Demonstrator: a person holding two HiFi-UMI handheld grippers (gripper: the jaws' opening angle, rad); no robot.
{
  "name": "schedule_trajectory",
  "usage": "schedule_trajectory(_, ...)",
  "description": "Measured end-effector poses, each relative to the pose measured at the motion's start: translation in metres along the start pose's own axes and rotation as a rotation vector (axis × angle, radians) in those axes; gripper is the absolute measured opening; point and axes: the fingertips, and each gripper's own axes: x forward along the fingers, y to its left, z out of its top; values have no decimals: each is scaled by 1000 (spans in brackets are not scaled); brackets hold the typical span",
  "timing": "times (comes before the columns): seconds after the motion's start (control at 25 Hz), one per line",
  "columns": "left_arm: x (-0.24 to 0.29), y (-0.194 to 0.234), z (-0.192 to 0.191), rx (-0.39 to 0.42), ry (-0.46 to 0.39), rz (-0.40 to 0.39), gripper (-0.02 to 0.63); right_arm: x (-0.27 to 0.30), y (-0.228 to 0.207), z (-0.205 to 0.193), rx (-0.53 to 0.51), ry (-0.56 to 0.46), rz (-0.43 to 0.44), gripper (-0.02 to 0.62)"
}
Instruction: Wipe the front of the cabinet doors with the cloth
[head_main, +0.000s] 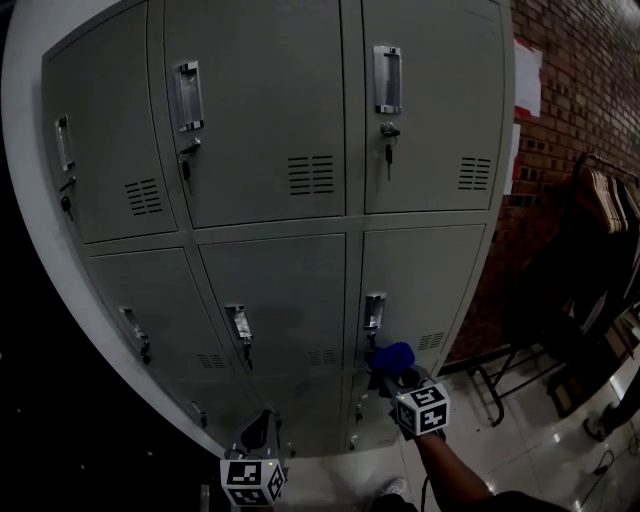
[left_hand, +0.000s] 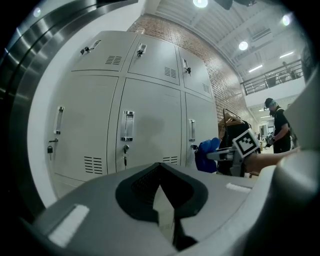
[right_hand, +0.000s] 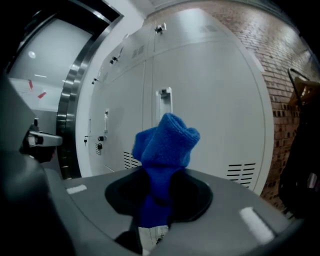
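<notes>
Blue cloth (right_hand: 165, 145) is bunched up in the right gripper (right_hand: 159, 200), jaws pinched tight on it. In the head view it sits low centre, close to the lower right cabinet door (head_main: 425, 285) and right by its handle (head_main: 374, 310). Left gripper (left_hand: 167, 202) hangs at the bottom edge, jaws together with nothing in them. Likely snag: the cloth catches on that handle and pulls loose (only its lower end is pinched). There's plenty of flat door right of the handle, but the brick wall (head_main: 585, 90) and a rack (head_main: 600, 230) crowd the frame's right side.
</notes>
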Motion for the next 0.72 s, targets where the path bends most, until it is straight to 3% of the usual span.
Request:
schedule_trajectory(0.28, 1, -21, -1, 15, -8, -58, 15, -83, 44, 15, -104, -83, -10, 110)
schedule_trajectory(0.52, -3, -32, 10, 24, -19, -76, 14, -122, 55, 30, -10, -164, -13, 109)
schedule_trajectory(0.72, -1, -36, 8, 27, -16, -87, 15, -131, 51, 25, -46, -162, -42, 109)
